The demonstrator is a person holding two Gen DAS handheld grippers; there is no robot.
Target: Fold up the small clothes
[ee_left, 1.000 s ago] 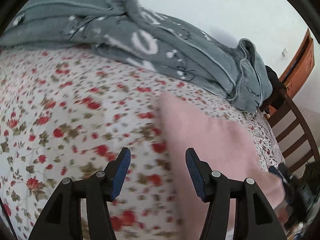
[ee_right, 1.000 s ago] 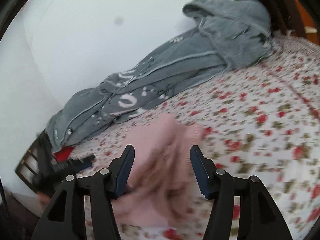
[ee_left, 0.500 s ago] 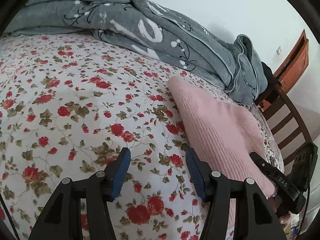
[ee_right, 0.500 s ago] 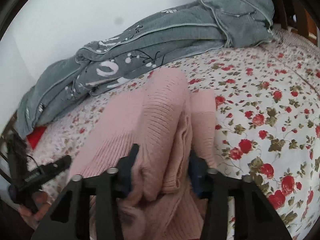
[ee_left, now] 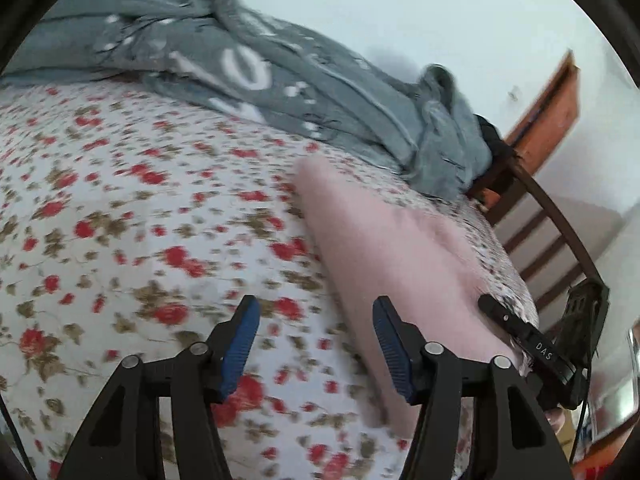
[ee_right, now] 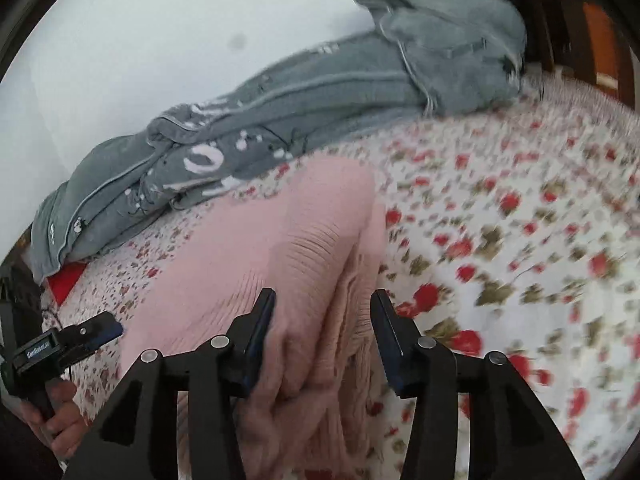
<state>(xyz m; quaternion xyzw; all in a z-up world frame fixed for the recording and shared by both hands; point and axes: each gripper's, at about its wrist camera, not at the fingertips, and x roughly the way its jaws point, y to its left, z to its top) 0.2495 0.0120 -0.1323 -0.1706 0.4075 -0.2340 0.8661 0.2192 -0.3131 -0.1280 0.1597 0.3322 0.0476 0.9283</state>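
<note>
A pink knit garment (ee_right: pixel 280 248) lies folded lengthwise on the flowered bedsheet (ee_right: pixel 520 220). My right gripper (ee_right: pixel 323 304) sits low over its near end. The jaws are opening, a bunched fold of the knit lies loose between them, and the right pad stands off the cloth. In the left wrist view the same garment (ee_left: pixel 380 248) runs along the bed's right side, and the right gripper (ee_left: pixel 532 344) shows at its near corner. My left gripper (ee_left: pixel 316 312) hovers over bare sheet just left of the garment, its jaws opening with nothing between them.
A grey blanket (ee_left: pixel 280 80) with white print is heaped along the wall side of the bed. A dark wooden chair (ee_left: pixel 540 220) stands past the bed's right edge. In the right wrist view a hand (ee_right: pixel 60 420) holds the left gripper (ee_right: pixel 60 344), near a red item (ee_right: pixel 66 280).
Half a second ago the right jaws pinched a fold of the pink knit; now they have spread and the fold lies loose. The left gripper has shifted a little over the sheet.
</note>
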